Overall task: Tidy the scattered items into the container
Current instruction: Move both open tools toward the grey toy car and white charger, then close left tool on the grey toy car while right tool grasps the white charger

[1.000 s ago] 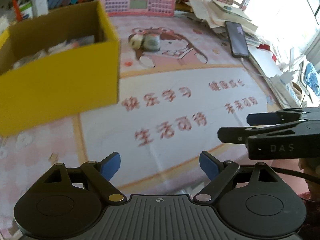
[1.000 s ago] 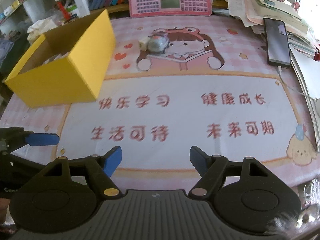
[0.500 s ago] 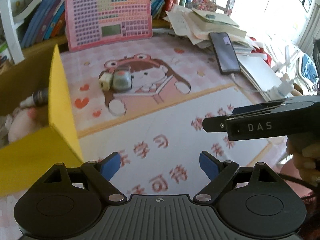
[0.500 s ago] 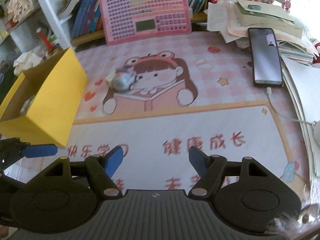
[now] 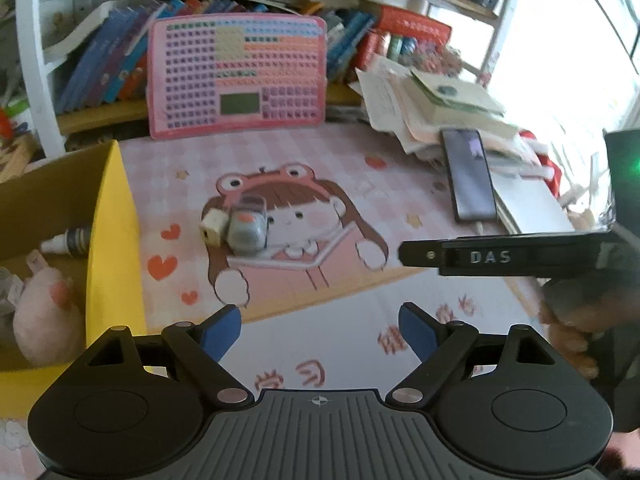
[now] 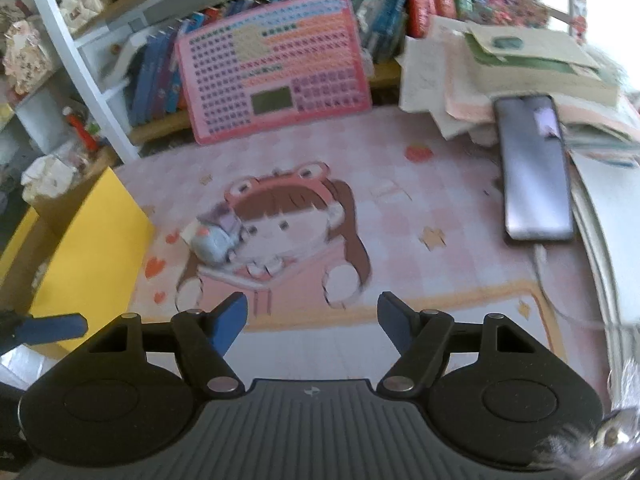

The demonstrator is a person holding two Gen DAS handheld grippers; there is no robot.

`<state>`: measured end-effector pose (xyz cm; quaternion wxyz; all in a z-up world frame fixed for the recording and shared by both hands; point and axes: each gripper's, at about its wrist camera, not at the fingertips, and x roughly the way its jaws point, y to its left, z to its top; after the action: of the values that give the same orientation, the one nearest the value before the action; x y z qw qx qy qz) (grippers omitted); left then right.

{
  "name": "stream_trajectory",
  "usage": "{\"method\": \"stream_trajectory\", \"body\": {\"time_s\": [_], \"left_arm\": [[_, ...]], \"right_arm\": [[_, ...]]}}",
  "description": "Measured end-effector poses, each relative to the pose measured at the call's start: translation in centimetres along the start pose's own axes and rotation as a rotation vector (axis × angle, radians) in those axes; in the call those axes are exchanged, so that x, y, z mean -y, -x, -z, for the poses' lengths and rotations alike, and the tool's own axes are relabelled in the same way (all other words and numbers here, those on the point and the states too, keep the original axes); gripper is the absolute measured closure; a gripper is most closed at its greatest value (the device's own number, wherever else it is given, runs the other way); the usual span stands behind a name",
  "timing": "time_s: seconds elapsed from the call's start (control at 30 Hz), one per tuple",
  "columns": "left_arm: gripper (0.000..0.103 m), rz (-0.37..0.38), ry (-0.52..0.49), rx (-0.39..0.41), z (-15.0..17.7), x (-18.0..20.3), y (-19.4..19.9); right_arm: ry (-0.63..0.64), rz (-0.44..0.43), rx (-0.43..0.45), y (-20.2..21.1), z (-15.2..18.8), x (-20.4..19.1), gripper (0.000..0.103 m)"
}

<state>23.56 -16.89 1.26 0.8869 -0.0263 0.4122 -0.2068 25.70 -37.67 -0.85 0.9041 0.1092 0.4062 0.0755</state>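
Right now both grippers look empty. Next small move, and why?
Probably ease the right gripper forward onto the small grey toy on the pink mat. Its jaws are open with nothing between them, the toy sits ahead and slightly left, outside the yellow box. The left gripper is open too.

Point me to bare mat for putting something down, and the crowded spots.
Free: mat between small toys and phone; also the white lettered band in front of both grippers. Crowded: paper stack on the right, yellow box on the left, pink keyboard toy behind.
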Motion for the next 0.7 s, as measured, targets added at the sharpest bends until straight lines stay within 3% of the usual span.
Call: {"method": "stream_trajectory", "body": {"time_s": [0.1, 0.23, 0.37, 0.43, 0.5, 0.7], "left_arm": [[0.015, -0.042, 0.018, 0.014, -1.1, -0.3, -0.5], [0.018, -0.205, -0.074, 0.012, -2.1, 0.3, -3.2], [0.031, -0.237, -0.087, 0.038, -3.3, 0.6, -6.0], [0.046, -0.25, -0.074, 0.039, -3.9, 0.6, -7.5], [0.052, -0.263, -0.047, 0.021, -4.5, 0.4, -9.3], [0.052, -0.313, -0.027, 0.006, -5.6, -0.6, -13.1]], "right_arm": [[0.004, -0.03, 0.016, -0.9, -1.3, 0.0, 0.032], [0.003, -0.051, 0.031, -2.1, -2.9, 0.4, 0.035], [-0.015, -0.058, 0.039, -2.9, -4.1, 1.3, 0.041], [-0.022, -0.06, 0.037, -3.3, -4.4, 1.8, 0.043], [-0.034, -0.062, 0.034, -3.5, -4.5, 2.3, 0.046], [-0.058, -0.074, 0.003, -4.2, -4.6, 3.2, 0.046]]}}
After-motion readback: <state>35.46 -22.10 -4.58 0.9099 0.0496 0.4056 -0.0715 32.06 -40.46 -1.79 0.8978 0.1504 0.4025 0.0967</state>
